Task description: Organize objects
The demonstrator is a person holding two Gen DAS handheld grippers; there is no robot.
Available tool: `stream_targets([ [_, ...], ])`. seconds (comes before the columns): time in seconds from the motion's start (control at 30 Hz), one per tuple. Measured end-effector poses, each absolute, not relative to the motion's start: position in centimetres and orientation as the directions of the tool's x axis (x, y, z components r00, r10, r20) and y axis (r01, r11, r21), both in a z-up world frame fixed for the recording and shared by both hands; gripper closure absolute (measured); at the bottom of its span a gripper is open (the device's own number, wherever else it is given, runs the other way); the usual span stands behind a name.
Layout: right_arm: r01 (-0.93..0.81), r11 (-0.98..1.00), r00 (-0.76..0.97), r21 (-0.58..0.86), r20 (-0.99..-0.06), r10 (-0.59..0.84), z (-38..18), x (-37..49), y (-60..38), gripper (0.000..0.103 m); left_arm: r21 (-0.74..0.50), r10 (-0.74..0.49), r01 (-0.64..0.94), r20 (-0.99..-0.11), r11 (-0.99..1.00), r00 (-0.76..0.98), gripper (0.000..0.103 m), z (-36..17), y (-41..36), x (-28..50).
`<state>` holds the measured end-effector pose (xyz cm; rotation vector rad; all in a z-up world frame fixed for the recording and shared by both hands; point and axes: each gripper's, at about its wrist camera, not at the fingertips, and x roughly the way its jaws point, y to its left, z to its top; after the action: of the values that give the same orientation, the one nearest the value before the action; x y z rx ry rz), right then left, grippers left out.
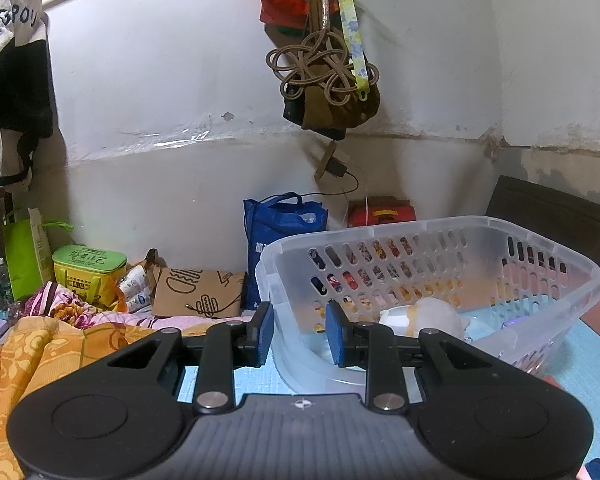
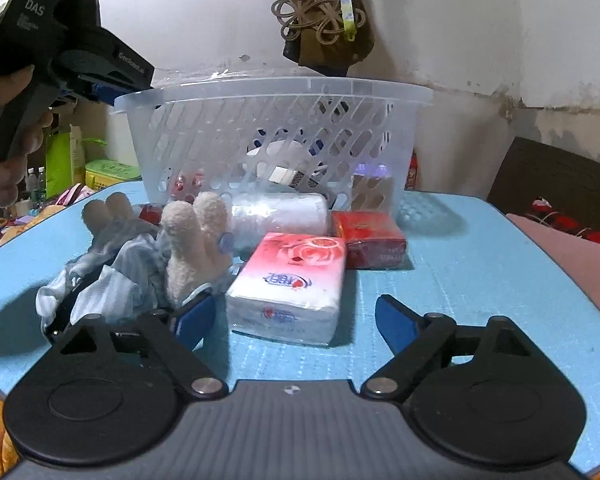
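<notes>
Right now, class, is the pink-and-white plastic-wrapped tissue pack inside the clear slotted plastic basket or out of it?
Out. The pink-and-white plastic-wrapped tissue pack lies on the blue mat, in front of the clear slotted plastic basket, between the open right gripper's fingers.

White garment [image 1: 10,8] hanging at upper left: blue letters "GROU", partly cut off; left gripper [image 2: 100,92] body seen from right wrist: "DAS", "GenRobot.AI"; tissue pack [image 2: 288,284] print illegible.

Basket [image 2: 276,128] contents unclear

Through the slots I can't ID the items; plush [image 1: 432,316] shows blurred behind the wall; tissue pack [image 2: 288,284] print unreadable.
</notes>
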<state>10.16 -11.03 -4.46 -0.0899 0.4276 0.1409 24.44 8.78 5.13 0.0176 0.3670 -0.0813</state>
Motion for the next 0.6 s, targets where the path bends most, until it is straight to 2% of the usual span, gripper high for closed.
stream_targets([
  [0.07, -0.15, 0.986, 0.907, -0.078, -0.407, 0.105, -4.6, 10.1, -10.7, 0.015, 0.005, -0.077, 0.084, -0.36, 0.996, 0.93, 0.071, 5.2, 8.7, 24.5],
  [0.13, -0.157, 0.985, 0.912, -0.071, -0.392, 0.117, -4.8, 9.9, -10.8, 0.029, 0.003, -0.079, 0.086, -0.356, 0.996, 0.931, 0.071, 5.1, 8.8, 24.5],
  [0.17, -0.168, 0.984, 0.912, -0.051, -0.388, 0.136, -4.9, 9.8, -11.0, 0.044, 0.003, -0.081, 0.088, -0.354, 0.996, 0.932, 0.071, 5.0, 8.8, 24.5],
  [0.6, -0.083, 0.997, 0.931, -0.004, -0.357, 0.076, -4.9, 6.3, -13.2, 0.045, -0.003, -0.097, 0.102, -0.348, 0.995, 0.932, 0.07, 4.9, 9.0, 24.5],
])
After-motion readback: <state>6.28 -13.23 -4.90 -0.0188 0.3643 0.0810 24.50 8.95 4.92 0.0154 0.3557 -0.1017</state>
